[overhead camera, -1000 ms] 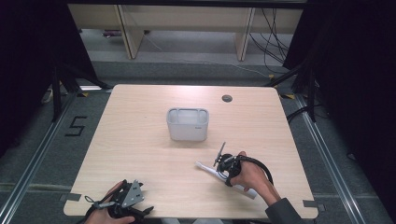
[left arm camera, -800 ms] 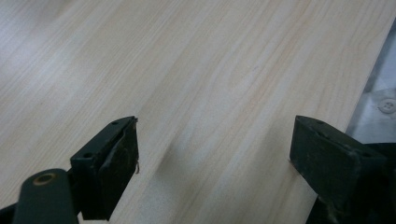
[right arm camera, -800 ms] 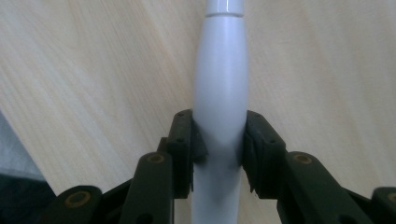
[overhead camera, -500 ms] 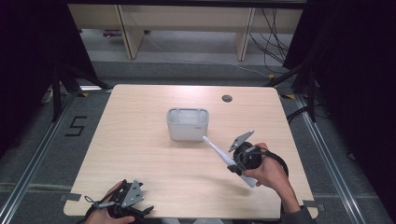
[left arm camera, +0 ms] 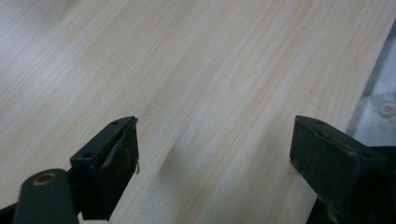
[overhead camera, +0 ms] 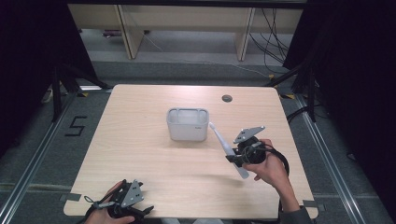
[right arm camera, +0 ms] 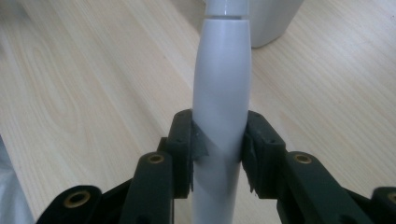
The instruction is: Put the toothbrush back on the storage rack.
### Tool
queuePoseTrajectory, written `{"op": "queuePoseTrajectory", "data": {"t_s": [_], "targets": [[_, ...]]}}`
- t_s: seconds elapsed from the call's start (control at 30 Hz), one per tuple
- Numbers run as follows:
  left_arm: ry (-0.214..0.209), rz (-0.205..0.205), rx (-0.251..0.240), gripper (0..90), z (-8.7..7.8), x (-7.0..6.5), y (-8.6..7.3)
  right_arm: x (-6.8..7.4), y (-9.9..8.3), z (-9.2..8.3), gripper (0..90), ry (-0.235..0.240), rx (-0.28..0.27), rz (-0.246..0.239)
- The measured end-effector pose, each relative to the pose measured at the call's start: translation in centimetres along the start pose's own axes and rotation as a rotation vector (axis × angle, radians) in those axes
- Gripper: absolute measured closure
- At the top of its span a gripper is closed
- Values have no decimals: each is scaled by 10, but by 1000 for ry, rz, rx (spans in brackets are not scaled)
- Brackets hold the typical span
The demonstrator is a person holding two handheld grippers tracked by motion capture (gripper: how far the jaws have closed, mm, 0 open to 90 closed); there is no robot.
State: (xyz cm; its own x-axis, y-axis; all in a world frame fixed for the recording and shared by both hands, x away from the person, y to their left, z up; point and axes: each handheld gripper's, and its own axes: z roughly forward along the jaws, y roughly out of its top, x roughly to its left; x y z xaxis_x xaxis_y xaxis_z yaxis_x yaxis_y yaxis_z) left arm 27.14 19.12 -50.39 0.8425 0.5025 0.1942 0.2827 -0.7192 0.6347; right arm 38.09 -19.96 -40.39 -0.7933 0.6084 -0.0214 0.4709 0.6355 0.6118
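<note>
A long white electric-toothbrush-like stick (overhead camera: 223,143) is clamped by its thick handle (right arm camera: 222,84) in my right gripper (overhead camera: 233,159), which is shut on it (right arm camera: 218,145). The stick is held above the table at the right and tilts up and left. Its thin tip is close to the right side of a pale grey rectangular bin (overhead camera: 187,131) standing mid-table; whether they touch I cannot tell. The bin's corner (right arm camera: 275,23) lies just beyond the stick. My left gripper (overhead camera: 141,211) rests at the table's front-left edge, its jaws wide open (left arm camera: 215,154) over bare wood.
The light wooden table (overhead camera: 140,154) has a round cable hole (overhead camera: 227,98) near its back right. Its edge and the floor rail (left arm camera: 380,109) are beside my left gripper. Shelving and cables stand behind the table.
My right gripper has lifted the white stick, carried it right and farther back, and swung its tip up toward the bin. The left gripper has stayed put.
</note>
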Motion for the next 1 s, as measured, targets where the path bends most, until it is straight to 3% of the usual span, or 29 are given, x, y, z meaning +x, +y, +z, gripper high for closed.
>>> {"op": "queuePoseTrajectory", "data": {"t_s": [0.03,0.27,0.37,0.43,0.5,0.53,0.63,0.83,0.97,1.0], "targets": [[0,2,2,153,0,0,0,-3,1,-2,666,-29,-61,-17],[-1,5,2,153,-1,-1,0,-4,5,-8,666,-37,-159,53],[-1,14,3,153,-1,0,1,-9,4,-6,666,-24,-192,56],[-3,-2,3,153,0,-1,0,-12,4,-5,666,-25,-200,59],[0,12,1,153,-1,0,1,-12,2,-4,666,-34,-220,83],[1,14,0,153,-1,0,1,-14,2,-3,666,-27,-225,65],[-1,3,2,153,-1,-1,0,-12,3,-2,665,-31,-232,94],[1,11,2,153,-1,0,0,-13,7,4,665,-30,-270,71],[0,5,1,153,-1,0,0,-9,11,8,665,-15,-302,83],[-1,3,1,153,0,0,0,-10,13,10,665,-18,-309,55]]}}
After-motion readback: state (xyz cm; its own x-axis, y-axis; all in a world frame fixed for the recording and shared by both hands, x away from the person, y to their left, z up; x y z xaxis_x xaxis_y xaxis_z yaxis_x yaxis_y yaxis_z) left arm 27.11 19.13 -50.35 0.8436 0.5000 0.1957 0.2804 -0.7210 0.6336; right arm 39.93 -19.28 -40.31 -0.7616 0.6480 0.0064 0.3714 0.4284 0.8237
